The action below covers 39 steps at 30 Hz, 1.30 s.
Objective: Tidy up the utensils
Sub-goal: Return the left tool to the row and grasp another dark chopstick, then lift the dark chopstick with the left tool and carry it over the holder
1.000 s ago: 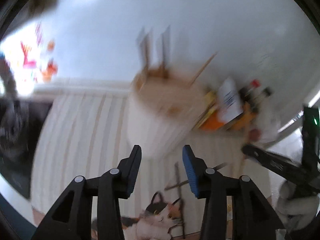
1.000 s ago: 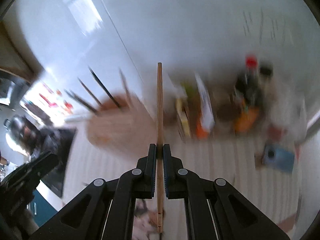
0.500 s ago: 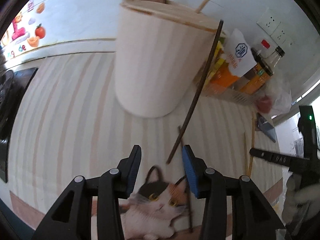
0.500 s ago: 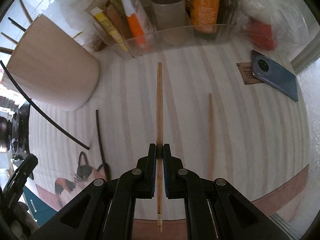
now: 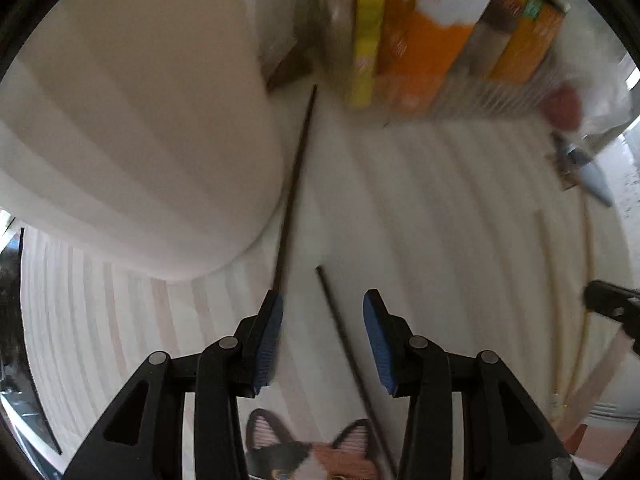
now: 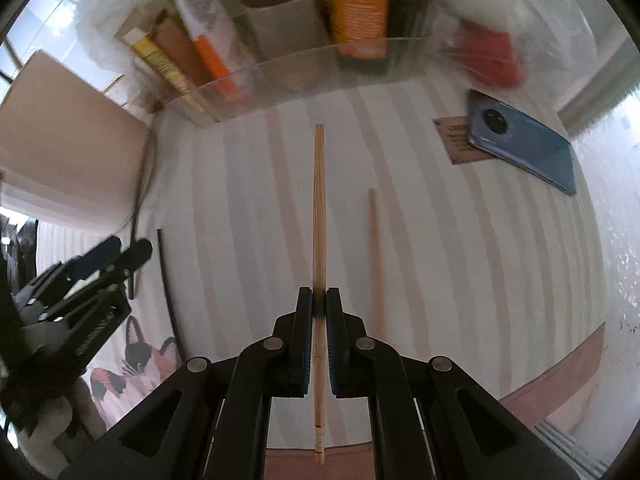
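Pale chopstick [image 6: 319, 216]: we see it pinched between the right gripper [image 6: 319, 312] pads, its length running straight ahead past the tips and back under the tool.
Right gripper: jaws closed tight on the pale chopstick, pointing down at the striped mat [image 6: 248, 208].
Second pale stick [image 6: 375, 248]: lies on the mat just right of the right gripper, apart from it.
Dark chopstick [image 5: 348, 356]: lies on the mat between the left gripper [image 5: 322, 320] fingers, touched by neither pad as far as we can tell.
Left gripper: jaws part open, holding nothing.
Other dark chopstick [image 5: 294, 192]: slants ahead from the left pad, alongside the beige holder [image 5: 132, 132]; blur hides any contact.
Holder: ahead and left of the left gripper.
Clear bin [image 6: 304, 60]: ahead of the right gripper, packed with cartons.
Phone [image 6: 524, 144]: ahead and right of the right gripper.
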Tool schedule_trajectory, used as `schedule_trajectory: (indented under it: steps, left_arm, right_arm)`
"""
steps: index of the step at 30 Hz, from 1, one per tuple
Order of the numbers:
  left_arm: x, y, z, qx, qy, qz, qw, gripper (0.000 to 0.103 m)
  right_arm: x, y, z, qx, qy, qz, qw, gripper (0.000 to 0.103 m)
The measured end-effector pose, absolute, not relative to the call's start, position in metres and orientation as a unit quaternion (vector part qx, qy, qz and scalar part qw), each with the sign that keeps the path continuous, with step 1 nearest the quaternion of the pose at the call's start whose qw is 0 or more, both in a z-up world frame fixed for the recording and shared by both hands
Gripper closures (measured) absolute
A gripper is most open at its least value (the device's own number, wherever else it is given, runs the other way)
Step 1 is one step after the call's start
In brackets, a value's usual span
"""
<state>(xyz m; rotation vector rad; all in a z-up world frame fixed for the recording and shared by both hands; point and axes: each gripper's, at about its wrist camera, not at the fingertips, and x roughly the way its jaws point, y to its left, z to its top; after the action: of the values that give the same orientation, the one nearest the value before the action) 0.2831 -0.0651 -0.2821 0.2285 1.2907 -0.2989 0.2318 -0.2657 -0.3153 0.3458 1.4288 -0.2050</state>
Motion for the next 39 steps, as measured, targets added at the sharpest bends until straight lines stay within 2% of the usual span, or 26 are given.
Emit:
schedule_trajectory:
  steps: [6, 9, 10, 17, 20, 25, 27, 28, 31, 39]
  left_arm:
    - [0.285, -0.065, -0.295, 0.122, 0.609, -0.128, 0.773, 0.065]
    - [0.285, -0.067, -0.296, 0.123, 0.610, -0.124, 0.772, 0.084]
    - [0.285, -0.065, -0.296, 0.116, 0.617, -0.122, 0.768, 0.095]
    - [0.253, -0.032, -0.272, 0.014, 0.659, -0.131, 0.741, 0.093]
    - [0.236, -0.032, -0.279, -0.013, 0.684, -0.137, 0.716, 0.090]
    - [0.233, -0.057, -0.290, 0.041, 0.675, -0.111, 0.729, 0.090]
    - [0.233, -0.063, -0.289, 0.074, 0.660, -0.101, 0.740, 0.093]
    - [0.232, -0.064, -0.289, 0.087, 0.654, -0.100, 0.745, 0.100]
    - [0.228, -0.058, -0.291, 0.100, 0.654, -0.097, 0.744, 0.101]
    - [0.206, 0.025, -0.284, 0.127, 0.650, -0.059, 0.747, 0.102]
  right_arm:
    - [0.226, -0.276, -0.335, 0.174, 0.660, -0.103, 0.724, 0.096]
    - [0.225, -0.275, -0.342, 0.176, 0.664, -0.102, 0.720, 0.096]
    - [0.225, -0.274, -0.343, 0.176, 0.665, -0.102, 0.719, 0.096]
    - [0.220, -0.275, -0.344, 0.178, 0.665, -0.100, 0.718, 0.096]
    - [0.213, -0.278, -0.346, 0.178, 0.669, -0.101, 0.715, 0.096]
    - [0.199, -0.280, -0.357, 0.175, 0.680, -0.108, 0.703, 0.096]
    - [0.195, -0.280, -0.360, 0.173, 0.684, -0.109, 0.700, 0.096]
    - [0.193, -0.279, -0.361, 0.171, 0.685, -0.109, 0.700, 0.096]
    - [0.190, -0.275, -0.363, 0.168, 0.687, -0.107, 0.699, 0.096]
    - [0.205, -0.255, -0.363, 0.161, 0.686, -0.091, 0.704, 0.096]
